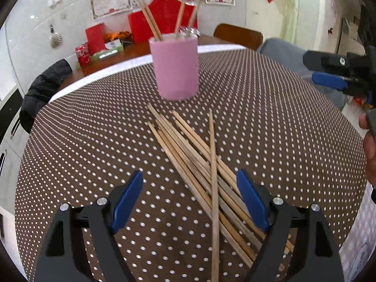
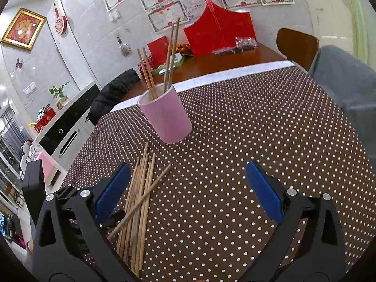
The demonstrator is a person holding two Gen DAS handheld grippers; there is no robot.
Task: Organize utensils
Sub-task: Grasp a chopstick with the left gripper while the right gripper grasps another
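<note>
A pink cup [image 1: 175,68] stands on the brown dotted tablecloth [image 1: 282,129] and holds several wooden chopsticks [image 1: 152,23]. A pile of loose chopsticks [image 1: 199,164] lies in front of it. My left gripper [image 1: 189,183] is open just above the near end of the pile, its blue pads on either side of it. In the right wrist view the cup [image 2: 166,117] is ahead and the pile [image 2: 138,199] lies at lower left. My right gripper [image 2: 188,176] is open and empty, to the right of the pile; it also shows in the left wrist view [image 1: 329,75].
A red paper bag [image 2: 221,35] and small boxes sit on the wooden table [image 2: 223,63] behind. A brown chair [image 2: 298,44] and a grey-clothed person [image 2: 347,84] are at the right. A black jacket [image 1: 40,91] hangs at the left.
</note>
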